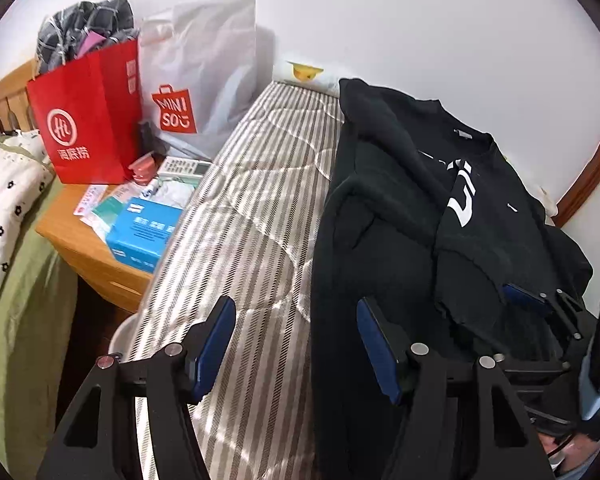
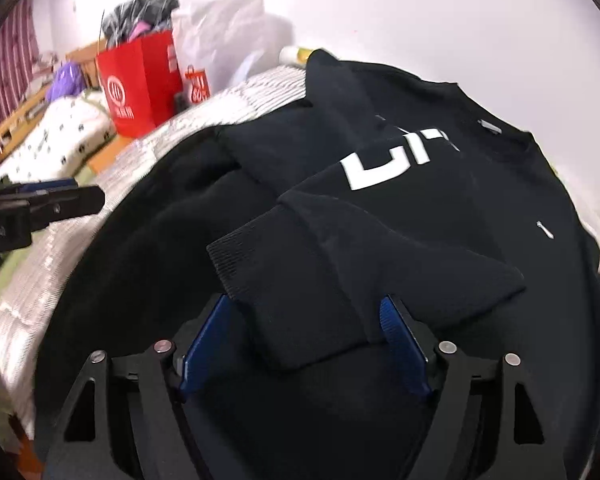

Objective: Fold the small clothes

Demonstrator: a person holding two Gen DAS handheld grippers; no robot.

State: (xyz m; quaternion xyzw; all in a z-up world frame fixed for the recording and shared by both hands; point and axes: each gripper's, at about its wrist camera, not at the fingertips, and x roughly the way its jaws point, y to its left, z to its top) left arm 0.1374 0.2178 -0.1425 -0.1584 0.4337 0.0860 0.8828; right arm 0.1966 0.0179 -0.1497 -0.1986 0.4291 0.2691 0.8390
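Both jaws spread, nothing pinched: left gripper (image 1: 296, 344) over the sweater's (image 1: 440, 216) edge, right gripper (image 2: 306, 344) around a loose cuff (image 2: 252, 256). Sweater's flat on the striped bed (image 1: 256, 200), sleeves folded in, so I'd guess body folds are left.

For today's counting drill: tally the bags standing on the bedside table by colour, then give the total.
Red bag: 1
White bag: 1
Total: 2
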